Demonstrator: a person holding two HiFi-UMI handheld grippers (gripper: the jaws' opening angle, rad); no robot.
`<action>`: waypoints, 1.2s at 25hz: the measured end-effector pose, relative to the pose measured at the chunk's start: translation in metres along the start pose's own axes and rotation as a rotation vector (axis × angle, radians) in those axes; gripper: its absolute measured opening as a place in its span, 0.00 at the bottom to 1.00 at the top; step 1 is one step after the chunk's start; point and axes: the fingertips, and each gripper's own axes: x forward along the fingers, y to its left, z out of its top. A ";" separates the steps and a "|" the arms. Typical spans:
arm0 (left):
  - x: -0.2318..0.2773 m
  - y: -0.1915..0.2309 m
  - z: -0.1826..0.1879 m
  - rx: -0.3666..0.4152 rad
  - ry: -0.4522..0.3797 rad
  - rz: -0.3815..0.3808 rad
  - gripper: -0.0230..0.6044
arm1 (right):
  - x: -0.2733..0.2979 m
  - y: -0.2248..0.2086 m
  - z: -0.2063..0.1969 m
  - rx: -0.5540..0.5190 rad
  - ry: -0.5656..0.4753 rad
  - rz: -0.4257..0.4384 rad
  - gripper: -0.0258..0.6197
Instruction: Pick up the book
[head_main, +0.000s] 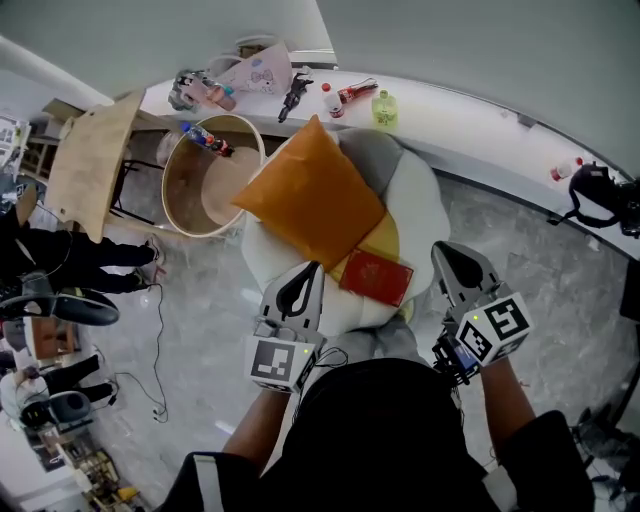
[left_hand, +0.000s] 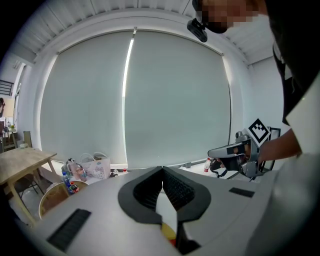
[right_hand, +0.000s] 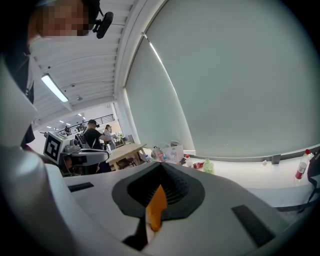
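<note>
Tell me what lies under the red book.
The red rectangular book rests on a yellow cushion, itself on the white padded seat. The cushion's far part is hidden beneath the orange square pillow.

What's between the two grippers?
The red book, on a yellow cushion, lies between the left gripper and right gripper; seen in the head view.

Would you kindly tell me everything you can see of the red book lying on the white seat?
The red book is thin, rectangular and closed, its cover matte-looking. It lies flat and askew on the yellow patch of the white seat, one corner at the orange pillow's edge, between the left gripper and right gripper, touching neither.
</note>
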 end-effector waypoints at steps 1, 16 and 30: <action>0.002 0.006 -0.007 0.002 0.011 0.000 0.05 | 0.004 0.002 -0.004 0.001 0.007 0.001 0.06; 0.060 0.058 -0.204 -0.032 0.255 -0.058 0.05 | 0.092 -0.025 -0.158 -0.041 0.260 0.010 0.06; 0.134 0.050 -0.504 -0.230 0.631 -0.201 0.40 | 0.134 -0.044 -0.340 0.047 0.431 0.029 0.06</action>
